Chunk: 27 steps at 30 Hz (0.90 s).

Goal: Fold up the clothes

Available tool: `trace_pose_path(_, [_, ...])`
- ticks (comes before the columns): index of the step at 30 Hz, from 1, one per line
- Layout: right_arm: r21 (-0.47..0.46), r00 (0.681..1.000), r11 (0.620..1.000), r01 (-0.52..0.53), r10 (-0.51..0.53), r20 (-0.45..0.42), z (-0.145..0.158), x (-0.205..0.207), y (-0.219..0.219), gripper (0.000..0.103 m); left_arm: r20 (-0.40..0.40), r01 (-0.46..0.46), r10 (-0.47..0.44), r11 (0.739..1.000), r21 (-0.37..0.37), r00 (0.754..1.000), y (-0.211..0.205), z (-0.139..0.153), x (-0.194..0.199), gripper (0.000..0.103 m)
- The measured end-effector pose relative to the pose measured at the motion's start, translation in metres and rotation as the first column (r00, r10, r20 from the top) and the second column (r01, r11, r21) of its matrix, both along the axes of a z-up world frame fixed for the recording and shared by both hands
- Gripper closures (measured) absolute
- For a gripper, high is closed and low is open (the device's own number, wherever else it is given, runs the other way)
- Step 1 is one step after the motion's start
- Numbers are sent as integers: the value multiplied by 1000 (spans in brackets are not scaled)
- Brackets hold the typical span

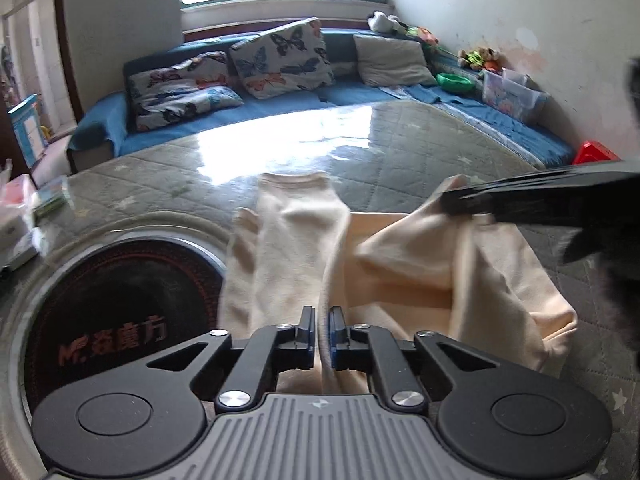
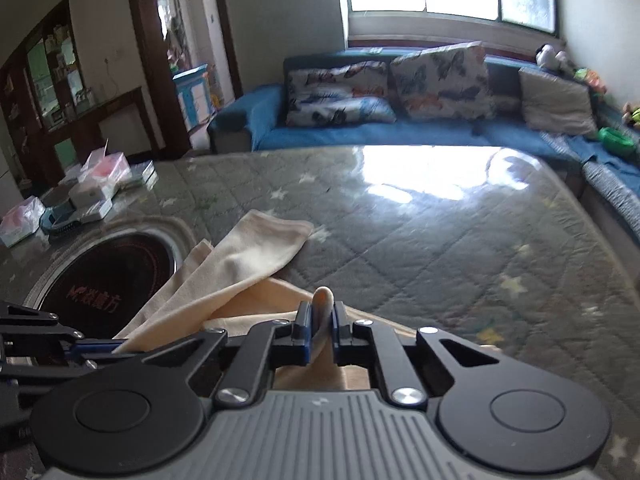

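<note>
Left wrist view: left gripper (image 1: 321, 334) nearly closed, pinching a fold of the cream garment (image 1: 288, 248), which drapes over the quilted table (image 1: 400, 152) beside a round black burner (image 1: 120, 312). Right gripper (image 1: 452, 200) comes in blurred from the right, clamped on a raised corner of the cloth. Right wrist view: right gripper (image 2: 321, 334) pinched on a bunched edge of the garment (image 2: 256, 252); left gripper (image 2: 120, 347) at lower left grips another edge. Blue sofa (image 2: 360, 132) with cushions (image 2: 440, 80) behind.

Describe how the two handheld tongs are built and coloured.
The left tongs and right tongs match: black angular linkage arms with silver pivot screws, blue pads on the finger insides, round black side discs and a ribbed grey body bearing a small logo. No cables or sleeves show.
</note>
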State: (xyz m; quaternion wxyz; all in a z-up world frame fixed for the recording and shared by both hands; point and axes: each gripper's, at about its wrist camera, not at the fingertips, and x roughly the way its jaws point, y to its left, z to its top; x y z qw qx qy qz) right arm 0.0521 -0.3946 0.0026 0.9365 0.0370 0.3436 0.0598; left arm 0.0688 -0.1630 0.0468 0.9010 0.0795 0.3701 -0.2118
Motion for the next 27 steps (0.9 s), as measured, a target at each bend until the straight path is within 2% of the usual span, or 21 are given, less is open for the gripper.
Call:
trace_pose_path(4, [-12, 993, 997, 73, -72, 90, 21, -40, -20, 95, 18, -43, 44, 999, -23, 999, 22, 7, -12, 100])
trace_pose_path(8, [-8, 959, 975, 223, -218, 182, 42, -105, -58, 95, 19, -96, 97, 994, -55, 995, 51, 12, -29, 101])
trace_pose_path(10, [-6, 945, 964, 267, -260, 199, 45, -126, -67, 95, 13, -111, 112, 991, -72, 994, 62, 14, -36, 101])
trace_pose_path(13, [3, 904, 928, 373, -365, 221, 44, -171, -81, 95, 4, -107, 107, 990, -90, 994, 64, 17, -39, 100])
trace_pose_path(14, [12, 893, 910, 415, -410, 186, 39, -188, -85, 95, 1, -103, 104, 990, -95, 995, 63, 19, -39, 100])
trace_pose_path(16, [16, 885, 896, 443, -440, 151, 30, -201, -88, 94, -1, -95, 95, 990, -101, 995, 60, 21, -39, 97])
trace_pose_path(17, [-1, 881, 886, 463, -460, 112, 20, -208, -91, 89, 4, -87, 88, 991, -98, 996, 55, 23, -38, 96])
trace_pose_path(18, [-9, 880, 884, 467, -464, 101, 17, -210, -92, 87, 9, -78, 80, 993, -94, 997, 49, 24, -37, 88])
trace_pose_path(19, [-22, 877, 880, 475, -471, 94, 12, -213, -93, 86, 15, -70, 72, 994, -88, 997, 42, 24, -35, 75])
trace_pose_path(20, [-36, 874, 875, 483, -479, 86, 7, -216, -93, 84, 21, -63, 65, 995, -83, 998, 35, 24, -32, 69])
trace_pose_path(21, [-38, 875, 876, 481, -477, 82, 7, -216, -94, 83, 27, -57, 59, 996, -75, 998, 28, 24, -29, 60])
trace_pose_path(22, [-38, 883, 883, 467, -463, 79, 7, -213, -94, 80, 32, -51, 53, 997, -64, 998, 20, 24, -26, 55])
trace_pose_path(24, [-54, 896, 895, 442, -438, 74, 6, -208, -92, 58, 37, -29, 31, 999, -44, 999, 6, 21, -18, 55])
trace_pose_path(27, [-98, 935, 930, 354, -352, 37, -3, -194, -79, 56, 44, -11, 11, 1000, 14, 999, -13, 10, -8, 55])
